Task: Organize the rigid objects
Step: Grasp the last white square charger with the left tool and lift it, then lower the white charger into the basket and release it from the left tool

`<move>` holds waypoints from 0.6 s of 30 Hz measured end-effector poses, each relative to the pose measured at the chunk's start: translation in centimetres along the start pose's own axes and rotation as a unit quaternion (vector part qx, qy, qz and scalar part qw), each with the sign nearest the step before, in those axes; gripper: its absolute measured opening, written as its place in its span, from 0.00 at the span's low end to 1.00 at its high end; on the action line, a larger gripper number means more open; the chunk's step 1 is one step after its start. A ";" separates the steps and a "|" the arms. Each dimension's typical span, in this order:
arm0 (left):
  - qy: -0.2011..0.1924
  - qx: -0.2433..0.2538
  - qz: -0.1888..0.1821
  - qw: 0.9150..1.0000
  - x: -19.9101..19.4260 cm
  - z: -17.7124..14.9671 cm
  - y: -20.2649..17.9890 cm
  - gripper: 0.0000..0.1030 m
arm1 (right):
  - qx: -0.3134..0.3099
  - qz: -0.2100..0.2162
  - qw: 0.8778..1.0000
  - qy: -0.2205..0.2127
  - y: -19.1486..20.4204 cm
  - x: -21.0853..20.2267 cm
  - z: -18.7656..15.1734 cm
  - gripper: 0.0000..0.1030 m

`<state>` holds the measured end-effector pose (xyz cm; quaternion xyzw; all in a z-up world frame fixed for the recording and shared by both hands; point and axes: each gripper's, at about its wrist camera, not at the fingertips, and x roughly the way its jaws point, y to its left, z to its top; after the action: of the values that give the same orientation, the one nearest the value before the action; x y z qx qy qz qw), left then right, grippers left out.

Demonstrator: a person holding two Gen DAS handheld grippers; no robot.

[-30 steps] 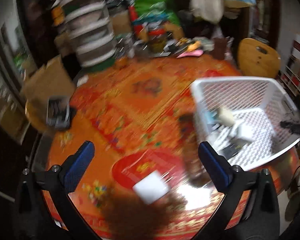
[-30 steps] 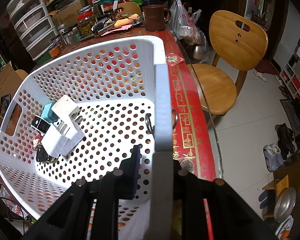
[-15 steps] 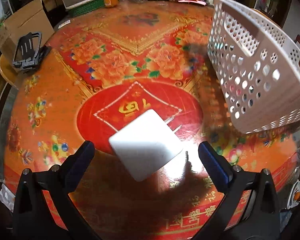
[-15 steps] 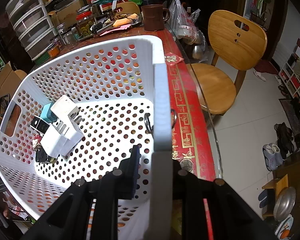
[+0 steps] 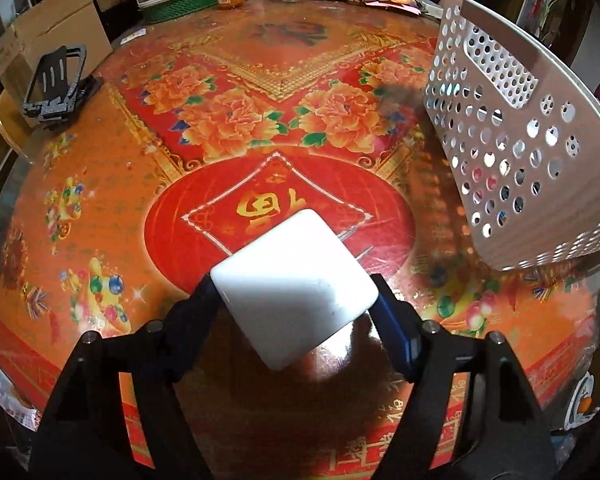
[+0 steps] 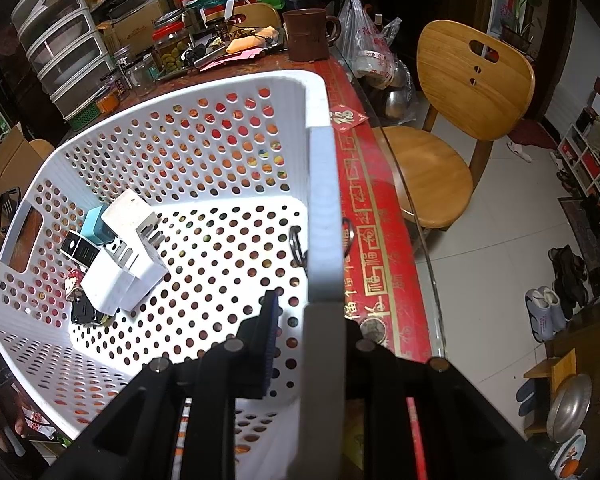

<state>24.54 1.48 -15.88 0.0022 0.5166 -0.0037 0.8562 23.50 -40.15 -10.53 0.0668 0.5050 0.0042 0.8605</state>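
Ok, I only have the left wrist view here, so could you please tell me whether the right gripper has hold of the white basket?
Observer: Yes, the right gripper is shut on the white basket, clamped over its near rim.
Operator: Thank you. Is anything inside it already?
Observer: Several white chargers, a teal one and a small black item lie bunched at the left of its floor.
Operator: Is there room for another?
Observer: The middle and right of the floor are bare, apart from a metal ring by the gripped rim.
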 end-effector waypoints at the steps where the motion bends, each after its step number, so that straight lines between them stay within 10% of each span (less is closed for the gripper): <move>1: -0.003 0.001 0.002 1.000 -0.1 -0.1 -0.1 0.70 | 0.000 0.000 1.000 0.000 0.0 0.0 0.0 0.19; 18: -0.108 -0.004 0.004 0.994 -8.6 2.7 0.0 0.70 | 0.000 0.000 1.000 0.000 0.0 0.0 0.0 0.19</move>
<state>22.95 1.44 -7.05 0.0001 0.4215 0.0014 0.9068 23.50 -40.16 -10.55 0.0665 0.5047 0.0046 0.8607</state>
